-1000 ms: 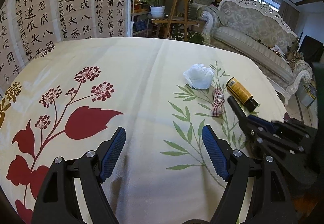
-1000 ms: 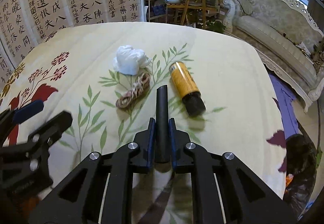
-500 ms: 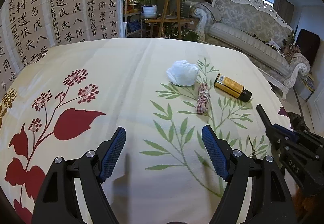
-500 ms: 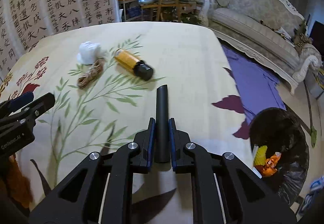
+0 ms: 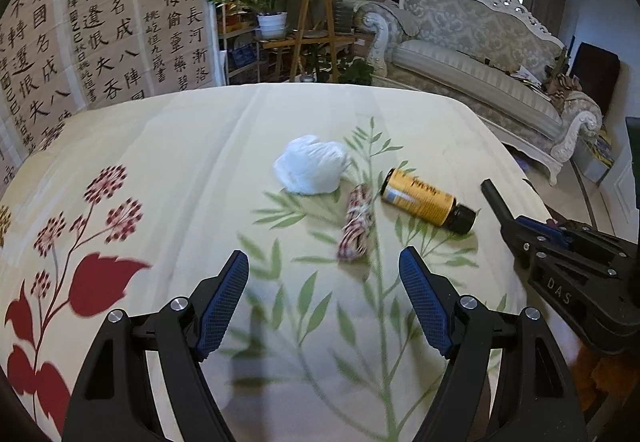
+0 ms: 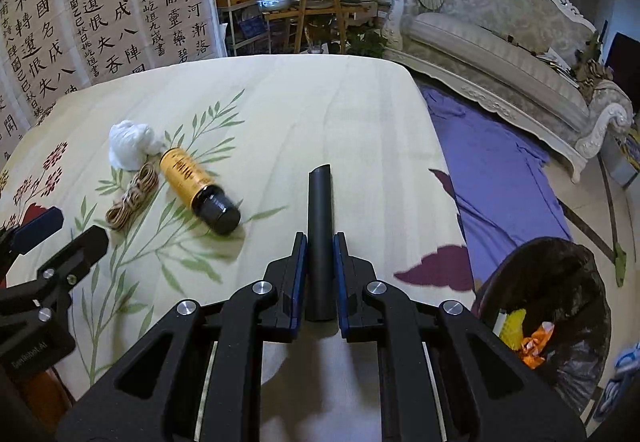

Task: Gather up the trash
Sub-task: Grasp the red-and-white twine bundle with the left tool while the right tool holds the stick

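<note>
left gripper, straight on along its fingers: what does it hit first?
Likely the red-and-white string bundle, just ahead between the open left gripper fingers' line; the white wad lies beyond. Depth is unclear; it could meet the tablecloth first.

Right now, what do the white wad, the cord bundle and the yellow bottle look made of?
White wad: thin crumpled plastic or tissue, with soft creases and a slight sheen; unclear which. Cord bundle: twisted red-and-white string, matte fibre. Yellow bottle: dark glossy glass or plastic, with a yellow paper-looking label and black cap.

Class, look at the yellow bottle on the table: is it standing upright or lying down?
Lying down. The bottle rests lengthwise on the tablecloth.
</note>
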`<state>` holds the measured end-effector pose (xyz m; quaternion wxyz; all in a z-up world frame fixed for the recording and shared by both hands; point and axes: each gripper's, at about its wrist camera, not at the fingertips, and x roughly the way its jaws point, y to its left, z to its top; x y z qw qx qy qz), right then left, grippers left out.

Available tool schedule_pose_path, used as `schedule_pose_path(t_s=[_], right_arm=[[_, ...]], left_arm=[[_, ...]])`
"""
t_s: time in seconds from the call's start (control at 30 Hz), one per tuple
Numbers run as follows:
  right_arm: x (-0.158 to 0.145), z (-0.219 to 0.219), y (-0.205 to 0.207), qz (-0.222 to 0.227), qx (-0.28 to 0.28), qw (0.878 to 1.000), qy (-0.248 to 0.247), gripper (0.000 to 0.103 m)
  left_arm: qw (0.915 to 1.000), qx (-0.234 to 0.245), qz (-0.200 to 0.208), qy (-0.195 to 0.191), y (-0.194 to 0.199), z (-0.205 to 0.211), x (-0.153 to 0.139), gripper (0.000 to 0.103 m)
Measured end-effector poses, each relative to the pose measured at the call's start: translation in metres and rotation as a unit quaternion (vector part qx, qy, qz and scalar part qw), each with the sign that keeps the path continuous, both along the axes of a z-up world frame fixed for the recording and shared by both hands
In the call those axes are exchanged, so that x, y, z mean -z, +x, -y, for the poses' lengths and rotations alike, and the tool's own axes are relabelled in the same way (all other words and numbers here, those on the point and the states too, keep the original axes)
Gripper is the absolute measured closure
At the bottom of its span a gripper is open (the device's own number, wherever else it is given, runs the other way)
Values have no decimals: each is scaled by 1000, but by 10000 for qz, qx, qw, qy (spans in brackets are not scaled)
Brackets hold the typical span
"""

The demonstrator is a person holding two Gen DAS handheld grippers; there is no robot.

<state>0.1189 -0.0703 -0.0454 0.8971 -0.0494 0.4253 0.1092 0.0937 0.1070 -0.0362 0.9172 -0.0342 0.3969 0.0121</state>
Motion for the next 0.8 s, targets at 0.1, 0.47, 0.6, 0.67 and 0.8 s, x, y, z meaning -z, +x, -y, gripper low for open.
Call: schedule_pose_path(t_s=[0.1,0.47,0.6,0.67,0.8], right_arm=[[0,1,2,-3,-3,10000,19,90],[0,1,6,-23,-6,10000,87,90],[0,1,6,-17,-6,10000,81,90],[0,2,6,-19,-1,10000,90,92],[-2,2,4,-23,10,9999,132,92]], left_arm=[[10000,75,-58,-14,12,2,1,34],[9990,323,-313,-67,30,7,9,88],[9988,323,-303,-188,27,3,10,89],[9988,323,-296,-204,25,2,9,89],[9990,311,-253,-203,20,1,6,89]])
